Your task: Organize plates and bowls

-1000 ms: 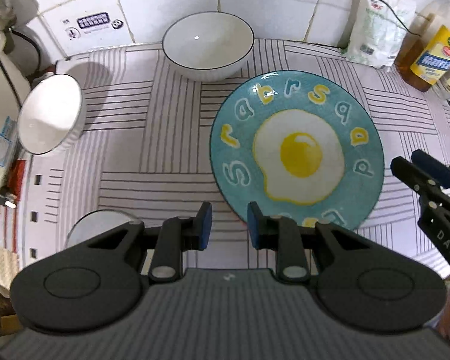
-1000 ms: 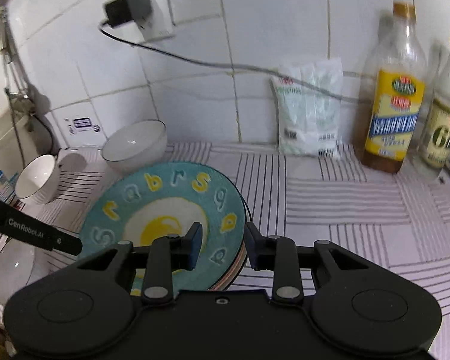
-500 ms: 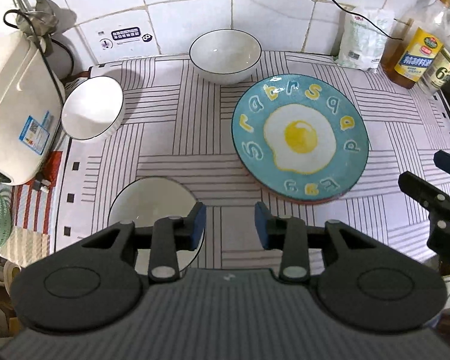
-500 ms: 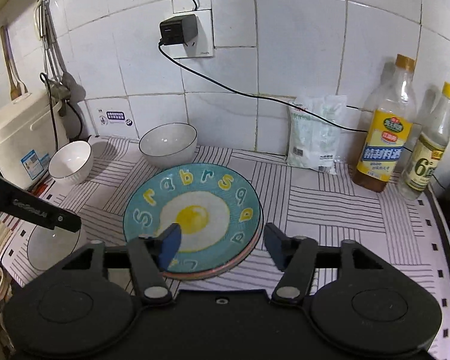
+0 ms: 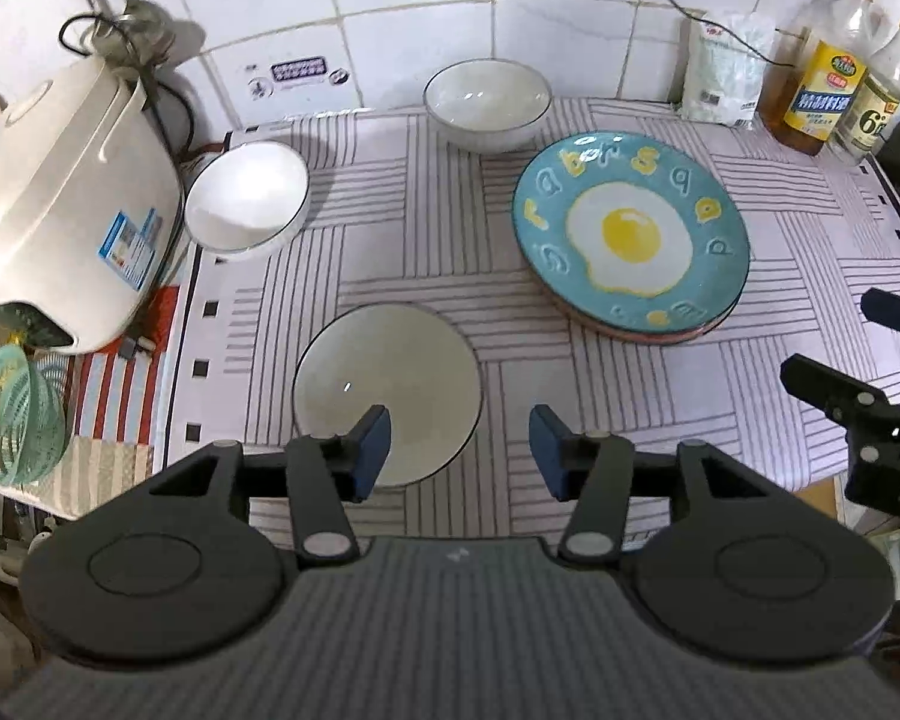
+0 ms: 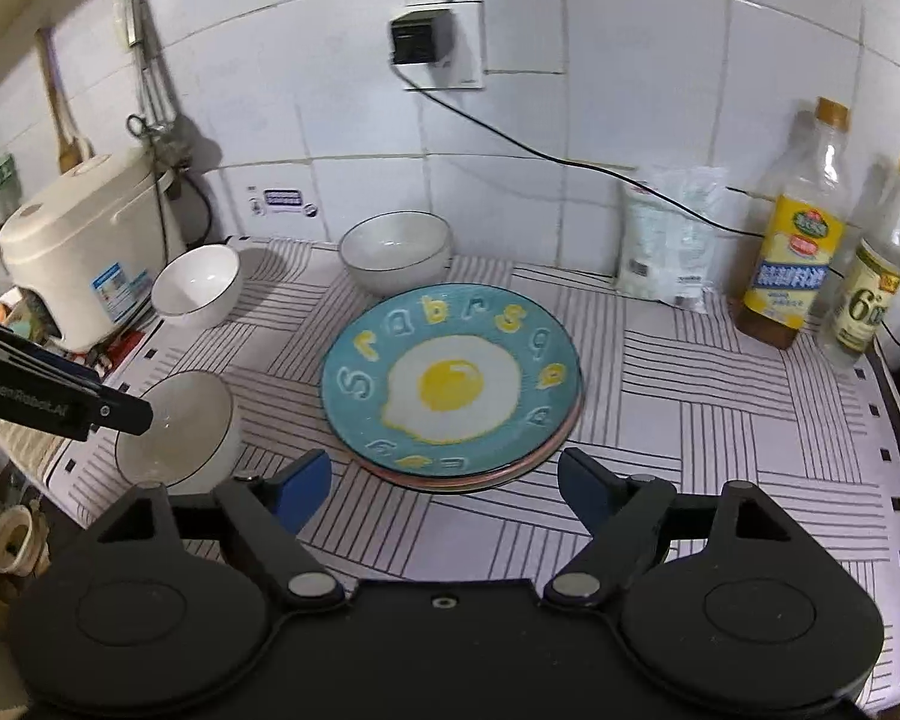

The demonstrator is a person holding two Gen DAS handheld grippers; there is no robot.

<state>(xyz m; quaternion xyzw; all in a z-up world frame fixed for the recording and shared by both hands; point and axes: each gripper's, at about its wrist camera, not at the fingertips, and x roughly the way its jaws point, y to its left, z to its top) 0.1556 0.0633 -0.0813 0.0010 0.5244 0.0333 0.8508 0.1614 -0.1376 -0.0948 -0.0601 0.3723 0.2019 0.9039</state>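
A blue plate with a fried-egg picture [image 5: 630, 237] [image 6: 450, 384] tops a short stack of plates on the striped mat. Three white bowls stand apart: one at the back by the wall [image 5: 487, 102] [image 6: 396, 252], one at the left by the rice cooker [image 5: 247, 195] [image 6: 197, 285], one near the front left [image 5: 387, 393] [image 6: 174, 426]. My left gripper [image 5: 459, 450] is open and empty, above the front edge beside the near bowl. My right gripper [image 6: 444, 489] is open and empty, just in front of the plate stack.
A white rice cooker [image 5: 60, 204] stands at the left edge. A white packet [image 6: 669, 234] and two bottles [image 6: 795, 228] line the back right wall. A green basket [image 5: 12, 414] sits off the mat at the left. A cable runs down from a wall socket [image 6: 435, 51].
Both grippers have pulled back and up from the plate stack, and both have opened wider. The near bowl has come into full view.
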